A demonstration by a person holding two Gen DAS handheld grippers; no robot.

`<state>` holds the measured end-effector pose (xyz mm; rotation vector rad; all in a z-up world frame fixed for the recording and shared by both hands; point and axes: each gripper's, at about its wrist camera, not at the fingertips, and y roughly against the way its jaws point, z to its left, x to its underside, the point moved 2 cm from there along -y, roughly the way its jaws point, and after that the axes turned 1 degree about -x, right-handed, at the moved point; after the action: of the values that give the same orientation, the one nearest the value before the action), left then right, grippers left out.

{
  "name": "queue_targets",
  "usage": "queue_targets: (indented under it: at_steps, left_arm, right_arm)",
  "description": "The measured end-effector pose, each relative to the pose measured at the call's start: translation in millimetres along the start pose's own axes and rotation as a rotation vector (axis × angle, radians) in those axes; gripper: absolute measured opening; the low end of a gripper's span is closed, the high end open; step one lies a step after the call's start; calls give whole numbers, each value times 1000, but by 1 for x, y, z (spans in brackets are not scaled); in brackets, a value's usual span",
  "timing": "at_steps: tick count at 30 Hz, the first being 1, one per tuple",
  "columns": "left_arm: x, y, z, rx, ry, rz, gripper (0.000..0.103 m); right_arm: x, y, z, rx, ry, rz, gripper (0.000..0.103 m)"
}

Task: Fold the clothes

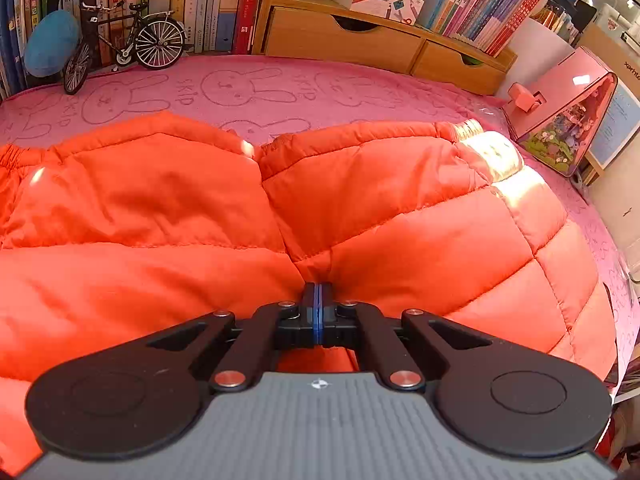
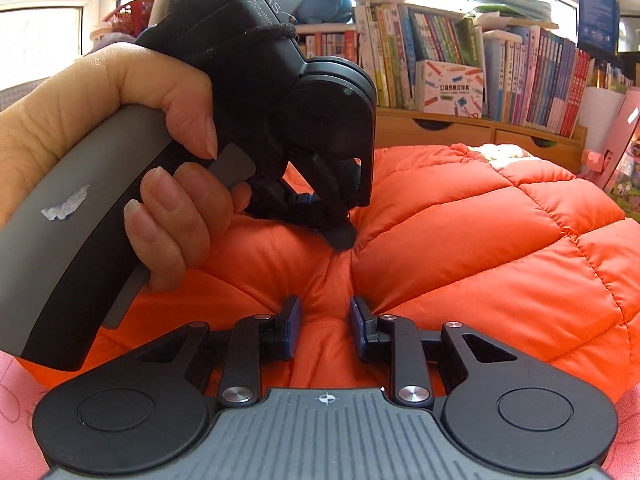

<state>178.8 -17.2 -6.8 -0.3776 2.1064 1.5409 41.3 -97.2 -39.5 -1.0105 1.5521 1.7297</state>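
Note:
An orange quilted padded garment (image 1: 400, 220) lies spread over a pink bunny-print cloth (image 1: 248, 88). My left gripper (image 1: 318, 292) is shut, its blue pads pinching a puckered fold of the orange fabric near the garment's middle seam. The right wrist view shows that same left gripper (image 2: 344, 236) held in a person's hand (image 2: 160, 128), tip pressed down into the garment (image 2: 500, 240). Just in front of it my right gripper (image 2: 325, 320) stands open. A soft ridge of orange fabric rises between its fingers (image 2: 292, 320), and the pads do not squeeze it.
A model bicycle (image 1: 124, 44) and a blue plush (image 1: 50, 44) stand at the cloth's far left edge. Behind them are rows of books and a wooden drawer unit (image 1: 344, 36). A pink house-shaped box (image 1: 568, 120) sits at the right edge.

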Motion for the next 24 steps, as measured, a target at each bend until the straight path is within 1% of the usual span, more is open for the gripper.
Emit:
queue_targets:
  at_steps: [3,5,7,9,10,12,13,18,20,24]
  left_arm:
    - [4,8,-2,-18,7,8,2]
    - [10,19,-7,-11,-32,27,7]
    - [17,28,-15,2,-74,37,23]
    - [22,33,-22,-2,-110,38,32]
    - [24,32,-26,-21,-125,34,33]
    - [28,28,-33,-63,-154,24,33]
    - [28,25,-34,-75,-149,22,33]
    - [24,18,-31,-107,-79,30,31]
    - [22,16,-32,-128,-82,56,31]
    - [13,9,-29,-134,-34,119,30]
  right_arm:
    - [1,-1,-6,-27,-36,4,28]
    - [0,-2,-13,-56,-72,6,28]
    - [0,-2,-15,-65,-81,6,28]
    - [0,-2,-16,-69,-84,4,28]
    - [0,-2,-16,-71,-85,3,28]
    - [1,0,-17,-78,-94,0,28]
    - [1,0,-17,-81,-98,0,28]
    - [0,0,-17,-83,-100,1,28]
    - [0,0,-17,-84,-102,1,28]
    - [0,0,-16,-81,-99,3,28]
